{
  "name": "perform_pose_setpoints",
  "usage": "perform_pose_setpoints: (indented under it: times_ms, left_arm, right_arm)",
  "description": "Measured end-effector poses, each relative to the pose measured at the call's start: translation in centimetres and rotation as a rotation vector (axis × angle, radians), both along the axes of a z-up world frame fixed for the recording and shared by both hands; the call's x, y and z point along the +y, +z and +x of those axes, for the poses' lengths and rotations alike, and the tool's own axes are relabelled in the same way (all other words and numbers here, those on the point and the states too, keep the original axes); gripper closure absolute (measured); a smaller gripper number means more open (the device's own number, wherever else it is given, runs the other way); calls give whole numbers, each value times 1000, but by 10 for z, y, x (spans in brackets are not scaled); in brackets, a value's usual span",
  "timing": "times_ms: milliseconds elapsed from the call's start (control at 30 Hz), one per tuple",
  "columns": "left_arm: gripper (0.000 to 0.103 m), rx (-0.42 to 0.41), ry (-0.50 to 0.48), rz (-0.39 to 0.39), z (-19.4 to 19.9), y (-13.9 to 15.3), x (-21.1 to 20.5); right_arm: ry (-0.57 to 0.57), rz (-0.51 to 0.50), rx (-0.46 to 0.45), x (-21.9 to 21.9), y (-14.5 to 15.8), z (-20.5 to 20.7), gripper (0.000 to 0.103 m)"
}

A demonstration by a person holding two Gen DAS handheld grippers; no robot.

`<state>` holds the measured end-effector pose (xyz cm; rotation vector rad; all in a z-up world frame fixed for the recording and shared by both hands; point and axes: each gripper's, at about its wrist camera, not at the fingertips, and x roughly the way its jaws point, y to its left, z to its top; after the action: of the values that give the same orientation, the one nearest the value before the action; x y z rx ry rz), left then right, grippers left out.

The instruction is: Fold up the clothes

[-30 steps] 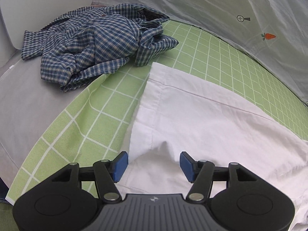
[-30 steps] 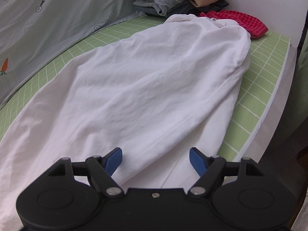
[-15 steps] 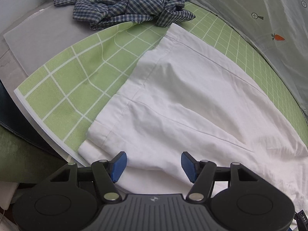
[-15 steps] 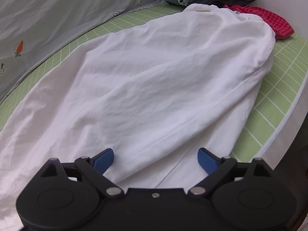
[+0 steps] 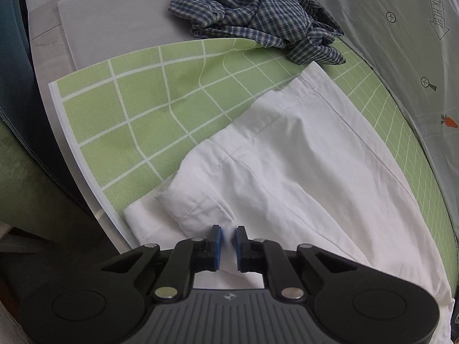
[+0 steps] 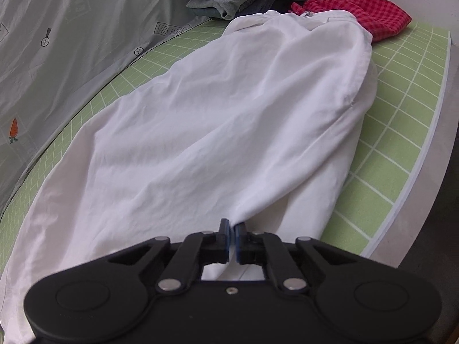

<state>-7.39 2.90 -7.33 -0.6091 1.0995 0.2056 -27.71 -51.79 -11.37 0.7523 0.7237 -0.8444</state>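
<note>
Left claw (image 5: 226,236) clamped on near hem of white garment (image 5: 301,154) | right claw (image 6: 232,233) pinching its near edge | garment spread flat on green mat (image 5: 137,109), tabletop | advice: lift both together, keep edge taut, fold evenly away.

A green mat (image 5: 137,114) with a white grid covers the worktop, and a plain grey sheet (image 5: 114,23) lies past its far edge. Along one side hangs a pale grey cloth (image 6: 71,43) printed with small carrots, arrows and crossed circles. A green upholstered surface (image 5: 31,186) shows below the mat's corner.
</note>
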Motion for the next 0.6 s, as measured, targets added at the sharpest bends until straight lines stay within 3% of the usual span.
perform_pose_setpoints:
  times_ms: [67, 233, 367, 467, 600]
  left_arm:
    - [96, -19, 6, -2, -3, 6, 3]
    - [97, -91, -48, 85, -14, 40, -7]
    - [97, -132, -89, 128, -26, 61, -10]
    - [97, -94, -97, 155, -30, 48, -11]
    - [97, -14, -57, 132, -39, 17, -1]
  right_arm:
    - [15, -48, 12, 4, 7, -1, 101]
    - [78, -184, 49, 19, 38, -8, 101]
    - [83, -206, 57, 21, 48, -18, 101]
    - [97, -175, 107, 20, 35, -17, 101]
    - [133, -186, 182, 26, 21, -14, 101]
